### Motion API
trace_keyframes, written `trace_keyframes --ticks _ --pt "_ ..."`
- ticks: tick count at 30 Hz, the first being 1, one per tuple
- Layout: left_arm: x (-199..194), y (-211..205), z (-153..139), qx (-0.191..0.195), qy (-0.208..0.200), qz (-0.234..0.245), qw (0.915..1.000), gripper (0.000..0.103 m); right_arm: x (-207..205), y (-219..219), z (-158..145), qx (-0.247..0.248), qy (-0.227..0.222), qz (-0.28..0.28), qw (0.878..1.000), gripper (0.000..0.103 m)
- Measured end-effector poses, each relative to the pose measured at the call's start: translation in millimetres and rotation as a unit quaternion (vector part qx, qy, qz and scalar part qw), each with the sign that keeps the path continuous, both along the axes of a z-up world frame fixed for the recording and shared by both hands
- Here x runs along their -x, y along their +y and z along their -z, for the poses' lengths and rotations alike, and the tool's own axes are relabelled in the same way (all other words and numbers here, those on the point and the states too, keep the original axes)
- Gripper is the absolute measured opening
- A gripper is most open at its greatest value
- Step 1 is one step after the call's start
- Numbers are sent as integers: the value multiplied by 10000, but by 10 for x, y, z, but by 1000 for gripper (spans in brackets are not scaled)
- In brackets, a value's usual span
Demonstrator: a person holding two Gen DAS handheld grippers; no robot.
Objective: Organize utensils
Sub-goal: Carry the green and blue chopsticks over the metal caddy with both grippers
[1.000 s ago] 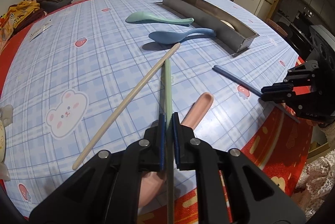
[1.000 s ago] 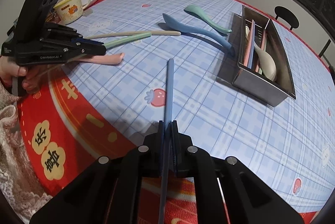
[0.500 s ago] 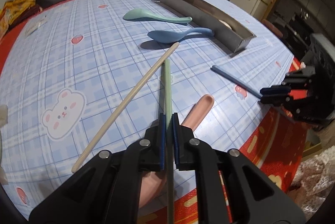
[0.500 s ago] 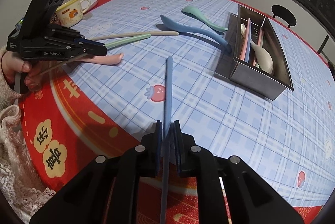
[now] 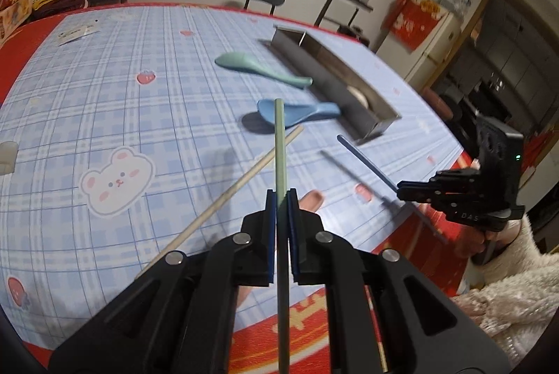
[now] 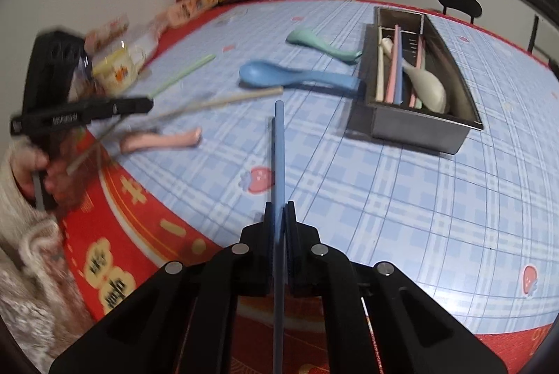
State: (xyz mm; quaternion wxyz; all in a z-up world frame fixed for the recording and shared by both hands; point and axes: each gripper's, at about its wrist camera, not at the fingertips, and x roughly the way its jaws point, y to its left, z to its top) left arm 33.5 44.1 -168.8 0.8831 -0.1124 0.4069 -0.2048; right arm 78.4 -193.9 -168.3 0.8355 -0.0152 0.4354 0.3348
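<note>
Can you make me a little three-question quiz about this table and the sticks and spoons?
1. True or false: the left tool is holding a green chopstick.
2. Which colour chopstick is the right tool holding? A red, B blue, C white.
3. How many spoons lie on the tablecloth outside the metal box?

Key: 1 true. 2 B. 3 three: mint, blue, pink.
</note>
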Motion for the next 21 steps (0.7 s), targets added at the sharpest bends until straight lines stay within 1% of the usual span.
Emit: trace_keyframes --ticks 3,8,11,12,16,18,21 --pt "29 31 -58 265 -135 -117 9995 10 -43 -74 -92 -232 -95 128 9996 6" --pt "6 25 -163 751 -275 -291 9964 10 -168 -155 -242 -420 -343 307 9981 6" --pt "-72 -43 -246 782 -378 -377 9955 10 -305 -208 -367 -568 -585 469 9956 6" --pt "-113 -67 -268 838 -380 -396 9950 10 -389 -240 -424 -671 -666 556 9940 6" --pt "-343 -159 -337 1187 -271 -476 9914 10 -701 -301 -571 -789 -877 832 9895 6" --pt "-445 -235 -377 1256 -268 -489 9905 10 -903 -334 -648 -843 -961 984 9869 6" --pt "-640 -411 -466 1331 -312 -470 9895 10 -1244 -404 -768 -1068 -998 1210 9818 6"
